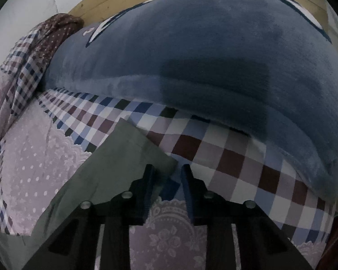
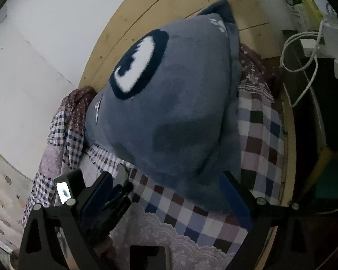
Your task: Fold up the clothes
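dim, bluish, fisheye-warped, dark corners

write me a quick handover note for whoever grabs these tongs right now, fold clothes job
Left tongs: jaws narrowed around the corner of the grey cloth, a small gap still showing; no firm pinch visible yet.
Right tongs: open wide, empty, hanging in front of the blue plush cushion.
Things: the grey cloth lies flat on the checked quilt, low on the left side; the cushion sits on the quilt behind it.
Done: no fold visible.
Left: probably secure the corner, then fold the grey cloth; check the grip first.
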Motion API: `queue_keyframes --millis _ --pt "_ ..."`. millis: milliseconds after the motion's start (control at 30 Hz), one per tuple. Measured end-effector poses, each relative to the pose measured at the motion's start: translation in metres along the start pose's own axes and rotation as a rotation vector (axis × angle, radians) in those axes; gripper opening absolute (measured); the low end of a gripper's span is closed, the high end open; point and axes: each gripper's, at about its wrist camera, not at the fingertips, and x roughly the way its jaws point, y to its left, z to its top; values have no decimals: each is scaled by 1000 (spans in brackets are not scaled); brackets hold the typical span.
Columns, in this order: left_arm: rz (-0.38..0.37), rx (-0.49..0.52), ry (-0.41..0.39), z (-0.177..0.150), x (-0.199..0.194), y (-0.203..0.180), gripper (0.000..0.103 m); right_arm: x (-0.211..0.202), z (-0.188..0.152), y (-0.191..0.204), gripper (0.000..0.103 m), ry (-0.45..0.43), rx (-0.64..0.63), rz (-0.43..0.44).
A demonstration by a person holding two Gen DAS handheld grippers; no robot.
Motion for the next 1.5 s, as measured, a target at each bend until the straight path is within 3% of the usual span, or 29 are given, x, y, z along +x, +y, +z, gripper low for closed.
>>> queue_keyframes --millis 67,100,133,400,833,1033,1500 --pt "-2 -7 -2 1 1 0 17 0 0 -1 97 3 3 7" --pt "0 -20 -4 2 1 2 6 1 0 -2 97 4 7 8" --pt "3 -44 -9 3 0 5 5 1 1 -3 98 5 11 10" --pt "-26 -176 -85 11 -34 34 3 0 2 -5 98 8 20 14" --pt "-90 -477 -334 14 -185 142 3 8 -11 21 98 46 -36 82" --pt "-30 -566 -439 -5 -260 191 3 18 -29 54 98 103 -121 157" --pt "125 -742 -596 -78 -374 292 3 40 -109 162 97 255 -412 351"
